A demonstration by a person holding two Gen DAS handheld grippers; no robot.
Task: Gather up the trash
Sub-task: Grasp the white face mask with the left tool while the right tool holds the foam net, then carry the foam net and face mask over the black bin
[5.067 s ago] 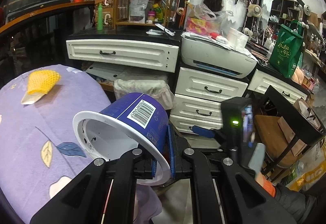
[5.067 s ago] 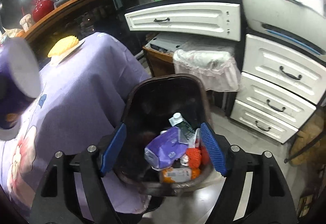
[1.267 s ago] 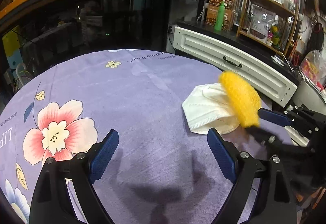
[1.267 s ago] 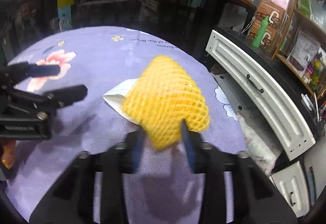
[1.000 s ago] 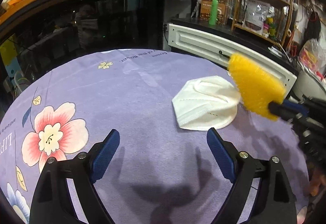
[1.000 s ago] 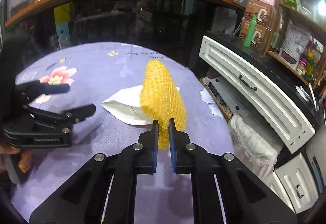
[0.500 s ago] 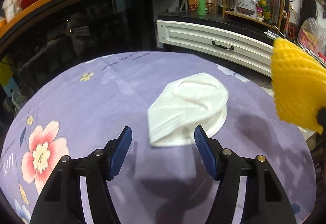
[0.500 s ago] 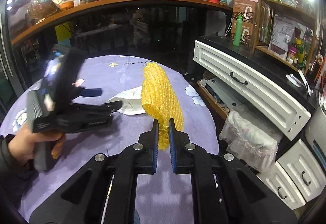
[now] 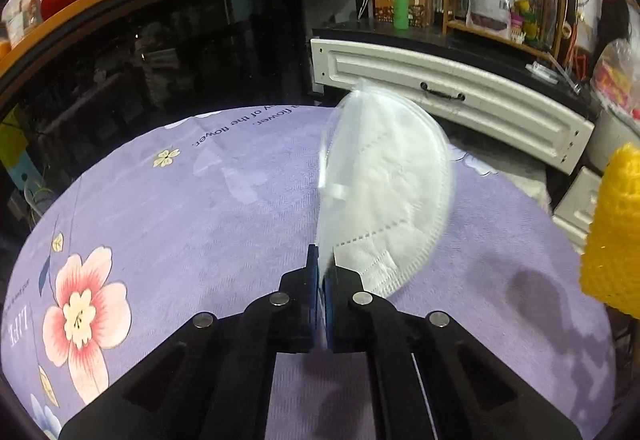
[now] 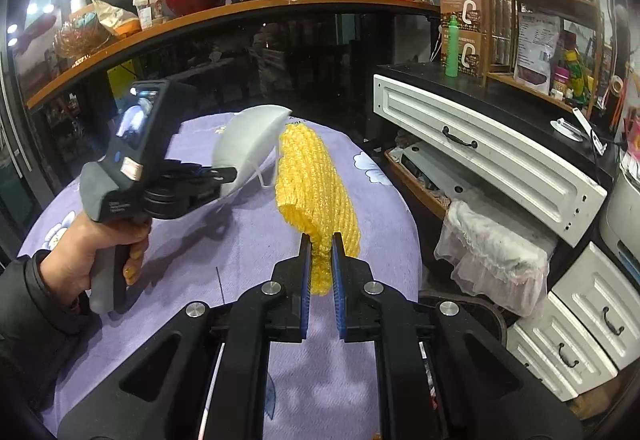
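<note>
My left gripper (image 9: 323,264) is shut on a white face mask (image 9: 384,191) and holds it up above the purple flowered tablecloth (image 9: 200,224). The same mask (image 10: 248,147) and the left gripper (image 10: 224,175) also show in the right wrist view, at the left. My right gripper (image 10: 320,252) is shut on a yellow foam fruit net (image 10: 312,179) and holds it over the table's right side. The net also shows at the right edge of the left wrist view (image 9: 612,232).
White drawers (image 10: 488,155) and a dark counter stand right of the round table. A lace-covered bin (image 10: 492,244) sits under them. A dark trash bin rim (image 10: 472,304) shows low at the right. A curved wooden shelf (image 10: 240,15) with a red vase runs behind.
My left gripper has closed on the white mask and lifted it off the tablecloth. My right gripper has kept its hold on the yellow net, raised over the table.
</note>
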